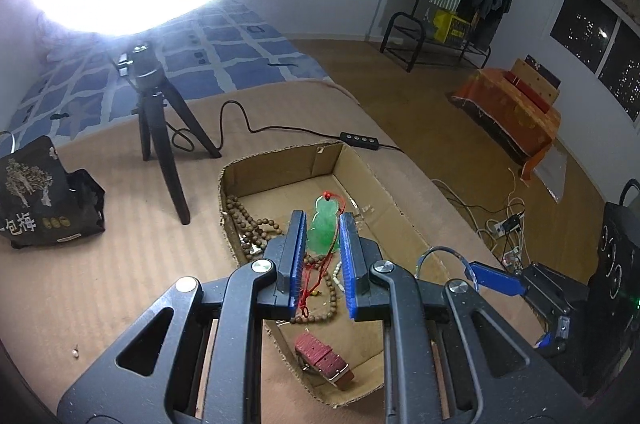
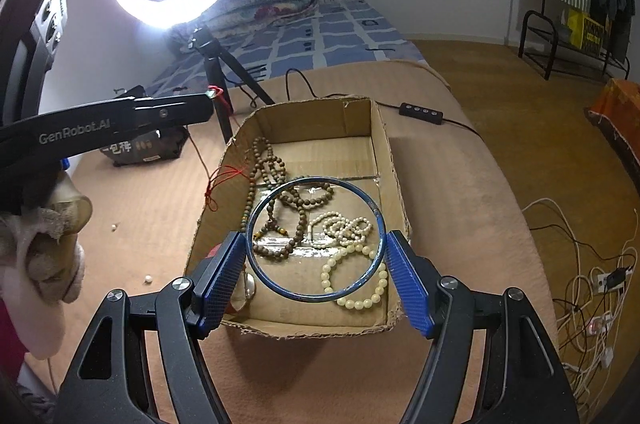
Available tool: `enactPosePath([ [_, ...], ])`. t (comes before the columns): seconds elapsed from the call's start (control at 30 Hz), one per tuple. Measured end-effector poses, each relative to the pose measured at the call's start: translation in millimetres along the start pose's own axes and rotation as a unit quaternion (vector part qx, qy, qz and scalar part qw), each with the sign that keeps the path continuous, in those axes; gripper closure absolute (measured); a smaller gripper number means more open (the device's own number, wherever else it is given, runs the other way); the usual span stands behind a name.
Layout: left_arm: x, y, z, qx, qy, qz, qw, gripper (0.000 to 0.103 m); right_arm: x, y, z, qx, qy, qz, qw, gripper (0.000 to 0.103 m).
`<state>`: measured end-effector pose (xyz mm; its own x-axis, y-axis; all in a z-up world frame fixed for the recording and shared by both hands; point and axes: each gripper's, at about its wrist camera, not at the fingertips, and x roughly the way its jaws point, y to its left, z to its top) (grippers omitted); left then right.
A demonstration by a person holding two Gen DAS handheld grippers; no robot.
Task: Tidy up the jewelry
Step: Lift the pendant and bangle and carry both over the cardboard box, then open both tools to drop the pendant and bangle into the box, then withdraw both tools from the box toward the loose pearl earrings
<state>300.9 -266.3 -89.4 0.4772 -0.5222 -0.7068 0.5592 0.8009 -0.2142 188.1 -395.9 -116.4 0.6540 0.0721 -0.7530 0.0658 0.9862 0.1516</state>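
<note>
An open cardboard box (image 2: 390,160) on the tan bed cover holds brown bead strands (image 2: 276,168), white pearl bracelets (image 2: 352,228) and a red watch strap (image 1: 324,364). My right gripper (image 2: 316,266) is shut on a thin blue bangle (image 2: 256,264) and holds it over the box; the gripper also shows in the left wrist view (image 1: 496,280). My left gripper (image 1: 323,220) is shut on a green jade pendant (image 1: 326,224). Its red cord (image 1: 314,276) hangs down toward the box. The left gripper also shows from the side in the right wrist view (image 2: 208,96).
A ring light on a black tripod (image 1: 160,128) stands behind the box, its cable and remote (image 1: 360,140) beside it. A black pouch (image 1: 40,192) lies at left. Loose pearls (image 2: 148,279) lie on the cover. Cables (image 2: 592,284) lie on the floor at right.
</note>
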Motion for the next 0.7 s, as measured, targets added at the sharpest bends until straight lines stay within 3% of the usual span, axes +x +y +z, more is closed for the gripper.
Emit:
enactPosePath([
  [0.7, -6.7, 0.6, -3.9, 0.007, 0.002, 0.015, 0.9999, 0.088, 6.7, 5.6, -3.0, -0.004, 0.017, -0.012, 1.0, 0.031],
])
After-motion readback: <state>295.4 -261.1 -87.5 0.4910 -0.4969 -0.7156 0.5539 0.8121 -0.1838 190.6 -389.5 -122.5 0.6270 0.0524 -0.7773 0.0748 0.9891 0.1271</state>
